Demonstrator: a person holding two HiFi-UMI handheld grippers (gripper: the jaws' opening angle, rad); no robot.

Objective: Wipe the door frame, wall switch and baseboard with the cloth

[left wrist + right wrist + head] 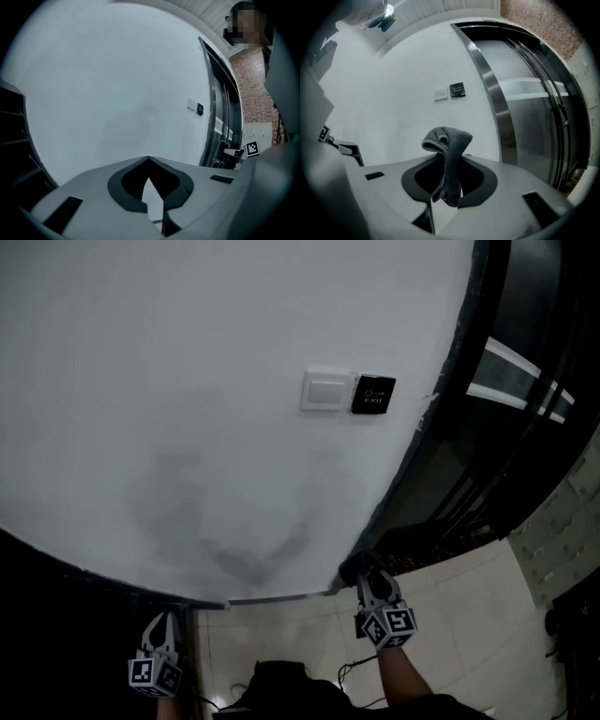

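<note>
Head view: the right gripper (367, 582) points at the foot of the white wall (187, 381) beside the dark door frame (412, 465), with a dark cloth (357, 567) bunched at its tip. The wall switch (325, 390) sits well above.

Left gripper view: the left gripper (148, 159) has its jaws pressed together, nothing between them.

Right gripper view: the jaws are clamped on the grey cloth — it humps over the tips in a soft fold, one end hanging down.
</note>
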